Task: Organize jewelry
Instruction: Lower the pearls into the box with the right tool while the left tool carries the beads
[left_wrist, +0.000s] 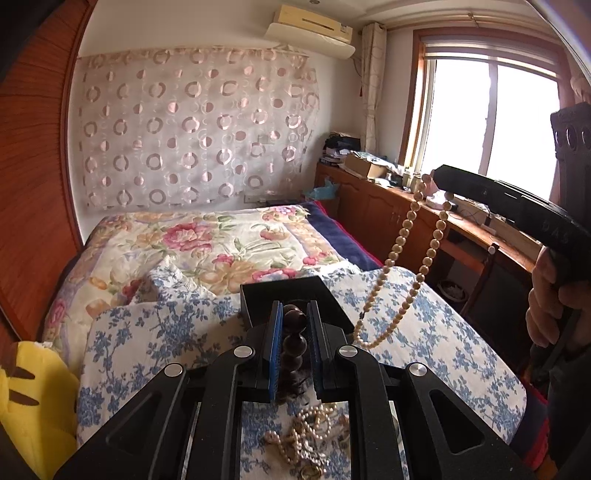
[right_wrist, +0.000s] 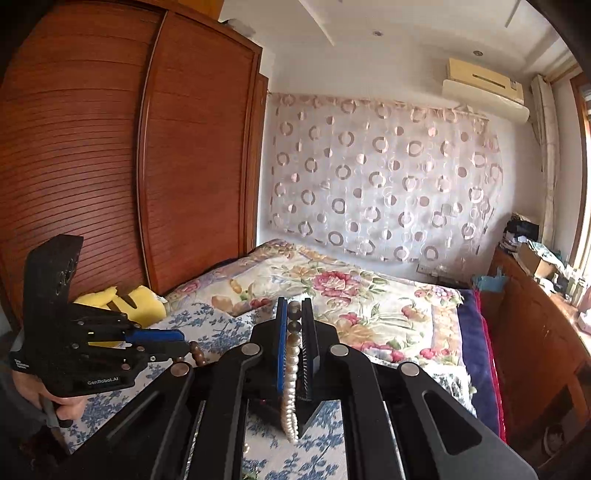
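A tangled heap of pearl and gold jewelry (left_wrist: 303, 439) lies unsorted below me; my left gripper (left_wrist: 294, 325) pinches dark wooden beads (left_wrist: 295, 332), my right gripper (right_wrist: 295, 332) a cream pearl necklace (left_wrist: 402, 254).

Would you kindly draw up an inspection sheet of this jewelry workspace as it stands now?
Surface: blue floral quilt on the bed.
Job's things: pearl necklace hanging; dark bead string; tangled jewelry pile; black box.
Clutter: yellow plush.
Grippers: left gripper shut on dark bead string; right gripper shut on pearl necklace.
Cables: nothing seen.
Surroundings: wooden wardrobe, patterned curtain, window, air conditioner.
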